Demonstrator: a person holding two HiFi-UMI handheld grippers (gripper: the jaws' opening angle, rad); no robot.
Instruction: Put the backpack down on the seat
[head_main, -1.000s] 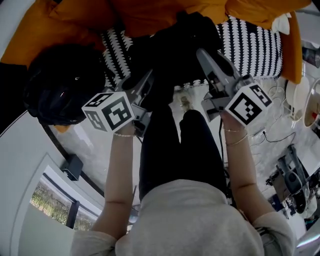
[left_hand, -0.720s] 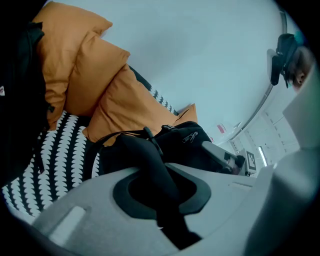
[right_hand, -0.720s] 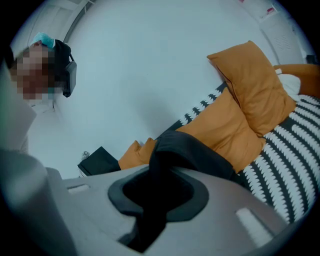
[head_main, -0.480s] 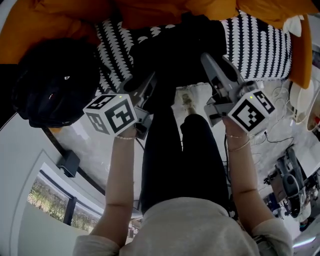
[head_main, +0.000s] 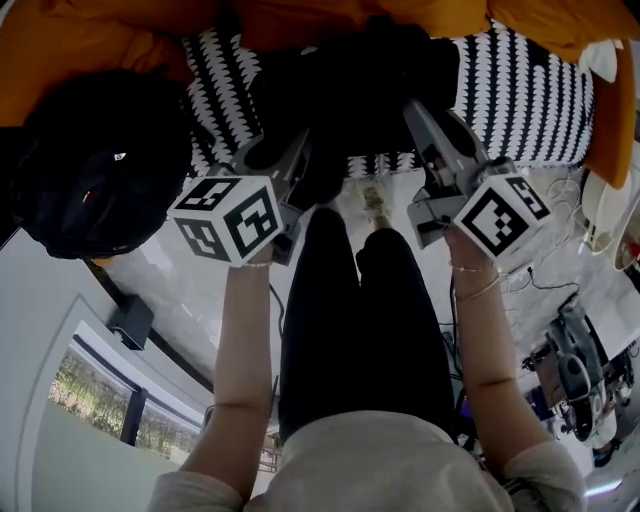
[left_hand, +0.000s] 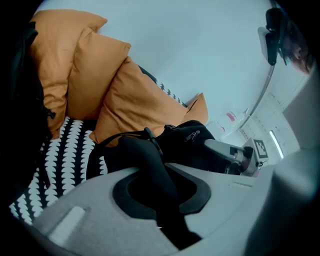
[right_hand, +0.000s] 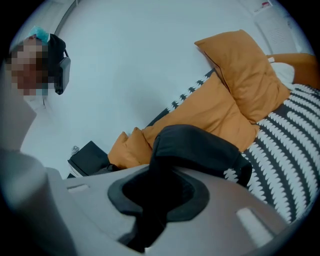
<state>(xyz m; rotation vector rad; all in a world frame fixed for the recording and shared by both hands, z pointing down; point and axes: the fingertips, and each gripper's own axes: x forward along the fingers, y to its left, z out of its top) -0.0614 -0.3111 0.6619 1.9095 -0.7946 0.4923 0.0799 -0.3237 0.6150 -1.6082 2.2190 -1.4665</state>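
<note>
So the seat (head_main: 520, 80) is wearing a black-and-white zigzag cover, and orange cushions (head_main: 90, 50) are piling up along its far side against a plain white wall (left_hand: 200, 45). Below it a pale, glossy floor (head_main: 190, 280) is running toward the near side, with a window (head_main: 90, 390) showing at the near left. The backpack (head_main: 350, 90), all black, is sitting at the near edge of the seat, right in the middle and leaning toward the cushions; I can't tell if its full weight is down. The left tool (head_main: 290, 165) is clamping one black strap of it between its jaws, and the right tool (head_main: 430, 125) is gripping another black strap or flap the same way. A second bulky black bag (head_main: 90, 165) is taking up the left end of the seat, just beside the backpack. The person's legs in black trousers (head_main: 360, 320) are standing tight against the seat front, some cables (head_main: 540, 270) are trailing over the floor at right, and a small dark box (head_main: 130, 320) is lying at near left.
</note>
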